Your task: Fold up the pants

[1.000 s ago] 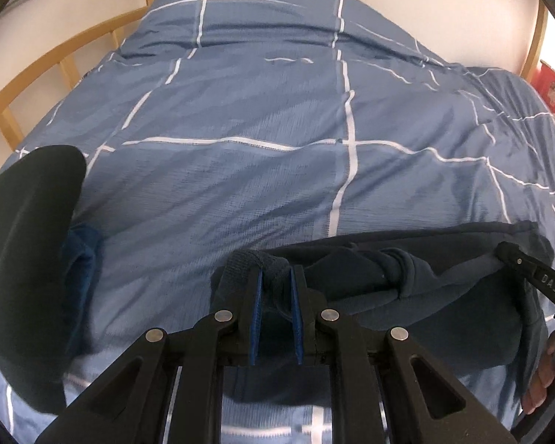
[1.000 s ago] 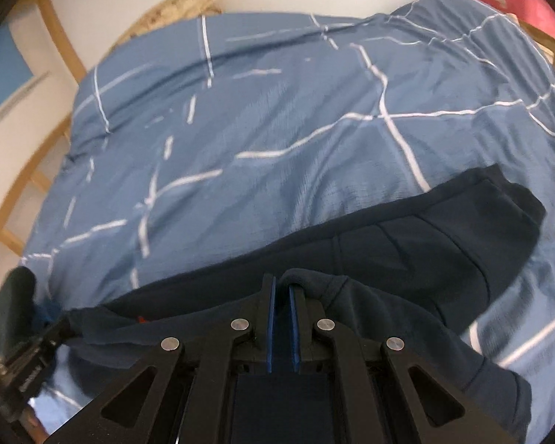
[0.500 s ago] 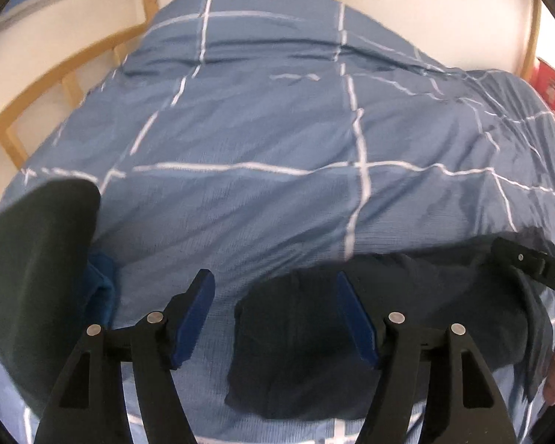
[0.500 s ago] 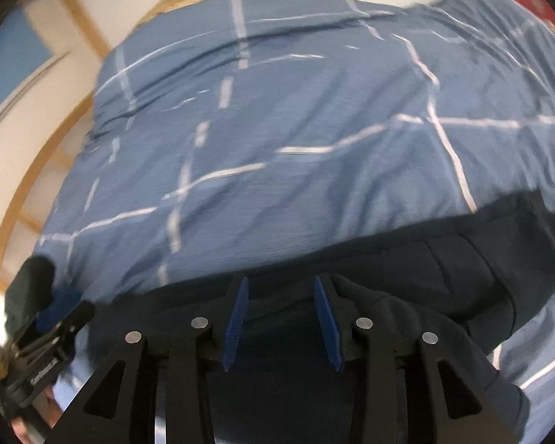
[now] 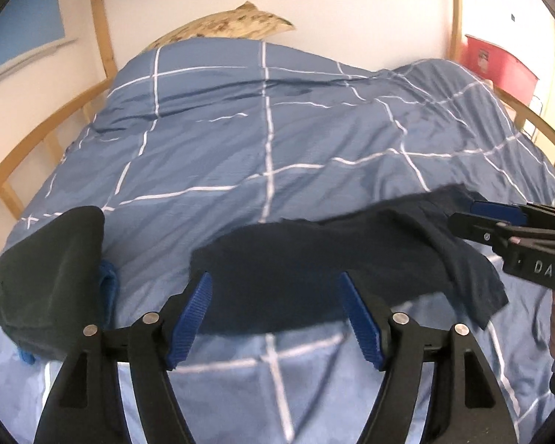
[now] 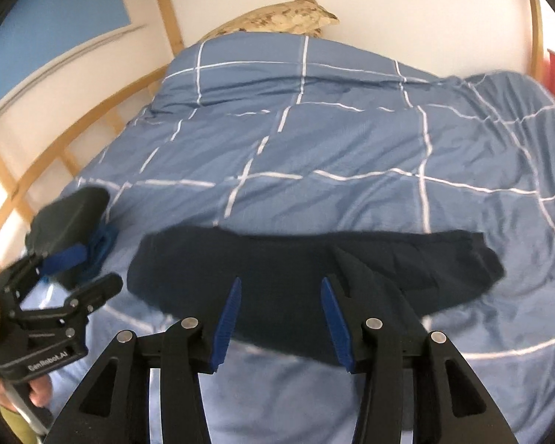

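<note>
A: What's on the far left from where you sit?

B: On my left camera I see a dark folded pile (image 5: 48, 277) at the left edge of the bed, with a bit of blue cloth (image 5: 109, 285) tucked just beside it. Both lie on the duvet (image 5: 277, 140), blue with white grid lines.

A: And your left gripper?

B: My left gripper (image 5: 273, 318) has just been opening; its blue pads stand well apart and press on nothing. The pants (image 5: 314, 259) lie beyond and below them, not gripped.

A: Where exactly are the pants?

B: Folded into a dark navy band lying flat across the near part of the duvet, running left to right. On the right camera the pants (image 6: 277, 277) stretch from near the dark pile (image 6: 70, 222) to well right of centre.

A: The right gripper?

B: My right gripper (image 6: 281, 314) has also just been opening. Its pads are apart, narrower than the left pair, with the pants showing in the gap but not clamped. On the left camera it hangs over the right end of the pants (image 5: 495, 218).

A: Anything farther off?

B: A patterned pillow (image 6: 285, 18) at the head of the bed, the wooden frame (image 6: 74, 148) along the left, and something red (image 5: 499, 63) at the far right.
</note>
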`<state>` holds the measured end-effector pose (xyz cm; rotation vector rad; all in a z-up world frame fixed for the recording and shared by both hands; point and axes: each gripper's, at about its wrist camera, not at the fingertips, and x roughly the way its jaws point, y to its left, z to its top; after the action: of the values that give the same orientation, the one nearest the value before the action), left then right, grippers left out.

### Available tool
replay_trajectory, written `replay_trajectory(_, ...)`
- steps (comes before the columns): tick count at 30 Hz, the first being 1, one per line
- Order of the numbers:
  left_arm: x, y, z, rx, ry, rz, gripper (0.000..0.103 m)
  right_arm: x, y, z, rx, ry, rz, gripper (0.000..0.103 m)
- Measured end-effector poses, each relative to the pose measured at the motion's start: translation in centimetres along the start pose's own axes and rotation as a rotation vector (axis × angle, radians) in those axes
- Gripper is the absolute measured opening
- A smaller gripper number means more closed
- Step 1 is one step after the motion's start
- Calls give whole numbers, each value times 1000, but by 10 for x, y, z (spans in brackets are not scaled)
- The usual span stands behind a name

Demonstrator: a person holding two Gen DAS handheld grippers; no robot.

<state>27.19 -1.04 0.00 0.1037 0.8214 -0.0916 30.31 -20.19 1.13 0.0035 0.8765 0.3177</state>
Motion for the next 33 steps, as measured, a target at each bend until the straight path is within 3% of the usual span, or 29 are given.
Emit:
replay_trajectory(2,-9,-16,-8,21,-11,-3,80,-10,-3,-13,-29,4,-27,47)
replay_trajectory(6,-13,-49,-26,59,3,-37,81,-20,-13,-41,-75,21,-68,47)
replay_trajectory(14,3,-95,-52,54,62,-104,81,-17,-47,-88,-69,87,-55,47)
replay_trajectory(22,35,-120,-66,61,139,-114,81,8,-56,-115,-125,153,-66,46)
replay_trajectory(31,55,-126,-70,79,170,-113,81,32,-55,-125,-208,169,-161,46)
replay_trajectory(33,56,-125,-71,80,170,-112,81,33,-57,-125,-210,159,-183,42)
